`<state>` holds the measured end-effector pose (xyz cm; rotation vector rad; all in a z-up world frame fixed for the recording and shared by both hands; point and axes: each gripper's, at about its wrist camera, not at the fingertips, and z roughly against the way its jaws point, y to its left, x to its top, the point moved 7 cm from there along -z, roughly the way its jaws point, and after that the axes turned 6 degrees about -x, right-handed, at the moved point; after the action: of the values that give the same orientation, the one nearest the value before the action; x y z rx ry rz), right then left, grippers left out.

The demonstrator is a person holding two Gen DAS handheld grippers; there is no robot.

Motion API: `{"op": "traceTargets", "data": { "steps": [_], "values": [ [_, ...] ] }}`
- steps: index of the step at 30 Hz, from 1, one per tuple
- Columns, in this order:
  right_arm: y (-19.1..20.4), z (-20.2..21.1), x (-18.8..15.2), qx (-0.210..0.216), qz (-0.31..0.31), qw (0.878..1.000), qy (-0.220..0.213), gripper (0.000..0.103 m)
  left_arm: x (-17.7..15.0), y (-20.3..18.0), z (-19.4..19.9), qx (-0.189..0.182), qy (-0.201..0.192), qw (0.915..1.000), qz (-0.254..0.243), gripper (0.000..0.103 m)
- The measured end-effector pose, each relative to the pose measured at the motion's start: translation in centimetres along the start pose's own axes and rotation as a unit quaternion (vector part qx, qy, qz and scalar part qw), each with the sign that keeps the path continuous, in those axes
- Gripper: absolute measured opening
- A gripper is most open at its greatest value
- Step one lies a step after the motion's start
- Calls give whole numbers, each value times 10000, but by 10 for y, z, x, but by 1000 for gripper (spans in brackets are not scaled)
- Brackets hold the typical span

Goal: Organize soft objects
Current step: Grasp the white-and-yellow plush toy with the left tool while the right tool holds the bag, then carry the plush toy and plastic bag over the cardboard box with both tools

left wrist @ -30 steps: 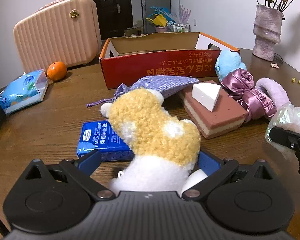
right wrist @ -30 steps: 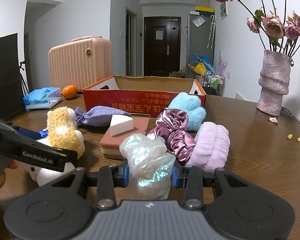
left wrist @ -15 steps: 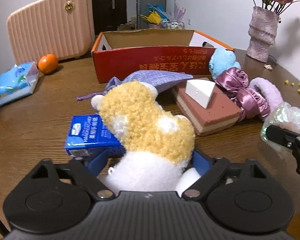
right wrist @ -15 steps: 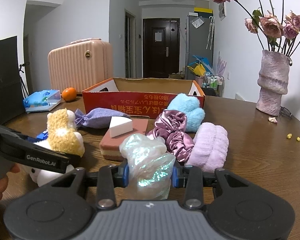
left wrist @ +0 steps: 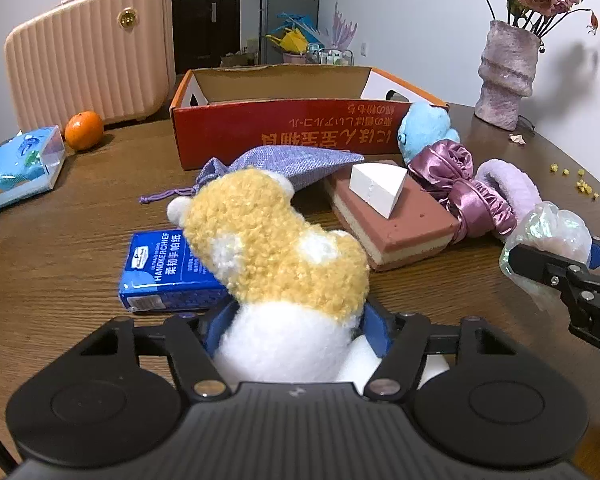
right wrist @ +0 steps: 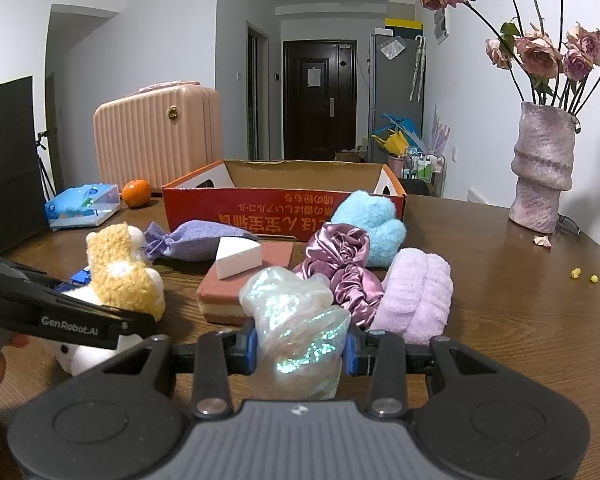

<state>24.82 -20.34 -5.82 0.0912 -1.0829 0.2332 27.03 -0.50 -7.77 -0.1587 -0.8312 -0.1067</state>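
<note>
We have the left gripper (left wrist: 292, 334) down low over the brown desk (left wrist: 60, 260), its jaws closing on the yellow-and-white plush toy (left wrist: 276, 248); the blue pads sit against the toy's white lower body on both sides. The toy stands at the near left of the desk, leaning over a blue handkerchief pack (left wrist: 162, 268) just behind it. From the right wrist view we see that gripper's black finger crossing in front of the plush.

Our right gripper (right wrist: 300, 350) has its jaws nearly closed, squeezed tight on an iridescent plastic bag (right wrist: 296, 320), which bulges up between the blue pads. It sits near the right edge of the cluster.

Beyond both, the soft things lie in a row: a lilac drawstring pouch (left wrist: 288, 160), a brown layered sponge (left wrist: 396, 224) with a white wedge sponge (left wrist: 376, 184) resting on top, a mauve satin scrunchie (right wrist: 340, 268), a lavender fluffy towel roll (right wrist: 416, 292) and a light blue plush (right wrist: 372, 224). Behind them stands the open red cardboard box (left wrist: 300, 132), its print upside down to us. Far left we see an orange (left wrist: 84, 130), a tissue pack (left wrist: 16, 164) and a pink suitcase (left wrist: 88, 52); far right, a vase of dried roses (right wrist: 542, 172).
</note>
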Motion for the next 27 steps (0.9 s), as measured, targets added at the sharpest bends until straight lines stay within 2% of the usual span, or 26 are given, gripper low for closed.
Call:
{"op": "traceTargets", "data": {
  "steps": [12, 23, 27],
  "values": [
    [-1, 2, 1, -26, -8, 9999, -100, 38, 6, -3, 30, -15, -559, 9984, -5, 63],
    [-3, 7, 5, -65, -50, 9996, -278, 38, 9, -14, 71, -9, -1262, 9920, -58, 63],
    [-4, 10, 10, -107, -27, 9993, -348, 38, 12, -19, 79, 38, -1389, 9902, -159, 63]
  ]
}}
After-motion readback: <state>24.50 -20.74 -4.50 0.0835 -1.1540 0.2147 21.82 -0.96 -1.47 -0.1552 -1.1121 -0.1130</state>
